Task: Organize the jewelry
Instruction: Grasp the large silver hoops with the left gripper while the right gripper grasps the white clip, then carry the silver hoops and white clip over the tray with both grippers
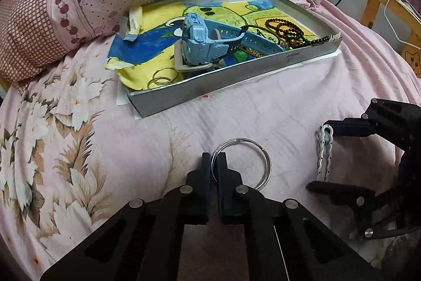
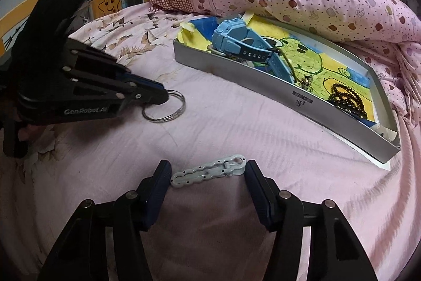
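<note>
On the bedspread (image 1: 263, 107), left claw (image 1: 214, 162) pinches silver ring (image 1: 260, 165); right claw (image 2: 208, 175) spread around clip (image 2: 208, 170).

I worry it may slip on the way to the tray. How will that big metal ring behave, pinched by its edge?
The ring looks like thin, stiff wire, so it should keep its shape. The left claw pinches only its rim, so it may pivot or swing. Its smooth metal could slide between the pads.
</note>
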`<state>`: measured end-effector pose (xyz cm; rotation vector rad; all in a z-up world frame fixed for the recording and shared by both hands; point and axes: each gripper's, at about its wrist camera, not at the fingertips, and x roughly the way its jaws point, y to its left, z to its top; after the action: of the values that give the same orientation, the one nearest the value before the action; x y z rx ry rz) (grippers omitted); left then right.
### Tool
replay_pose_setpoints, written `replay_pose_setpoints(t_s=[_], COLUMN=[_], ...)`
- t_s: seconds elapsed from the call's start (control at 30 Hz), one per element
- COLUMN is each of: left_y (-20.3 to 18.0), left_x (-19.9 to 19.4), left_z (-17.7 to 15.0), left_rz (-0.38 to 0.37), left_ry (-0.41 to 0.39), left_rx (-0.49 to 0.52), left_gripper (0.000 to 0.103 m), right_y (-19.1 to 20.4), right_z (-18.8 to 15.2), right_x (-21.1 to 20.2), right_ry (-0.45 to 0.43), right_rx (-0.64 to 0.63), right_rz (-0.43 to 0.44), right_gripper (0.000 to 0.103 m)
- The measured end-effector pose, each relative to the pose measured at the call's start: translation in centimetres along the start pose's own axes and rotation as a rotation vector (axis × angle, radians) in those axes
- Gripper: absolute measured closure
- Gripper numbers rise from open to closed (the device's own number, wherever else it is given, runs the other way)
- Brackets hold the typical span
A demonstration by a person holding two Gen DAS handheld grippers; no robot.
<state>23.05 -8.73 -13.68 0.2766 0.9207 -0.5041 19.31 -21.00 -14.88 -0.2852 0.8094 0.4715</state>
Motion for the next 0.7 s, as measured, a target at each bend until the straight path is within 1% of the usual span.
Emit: replay_pose_setpoints(t_s=[0.17, 0.27, 0.47, 0.57, 0.7], left_y=[0.3, 0.2, 0.2, 0.3, 1.0], left_x=[-1.2, -2.3, -3.6, -4.1, -4.7], left_z=[-0.3, -0.3, -0.4, 0.1, 1.8], left_rz=[0.004, 0.02, 0.013, 0.015, 0.02], left_ry=[-0.044, -0.078, -0.098, -0.112, -0.156], left_rx=[-0.056, -0.062, -0.078, -0.094, -0.128], left_gripper=[0.101, 0.102, 0.102, 0.102, 0.102], right_y=[-0.5, -0.8, -0.8, -1.1, -2.3], right_z=[0.0, 0.0, 0.0, 0.6, 2.5], right_x=[-0.5, -0.7, -1.1, -1.8, -2.9], right_ry=[-0.026, -0.039, -0.059, -0.092, -0.154], right_rx=[0.026, 0.042, 0.049, 0.054, 0.052], right_rz=[-0.008, -0.012, -0.016, -0.022, -0.049], right_gripper=[0.047, 0.047, 0.047, 0.047, 0.047])
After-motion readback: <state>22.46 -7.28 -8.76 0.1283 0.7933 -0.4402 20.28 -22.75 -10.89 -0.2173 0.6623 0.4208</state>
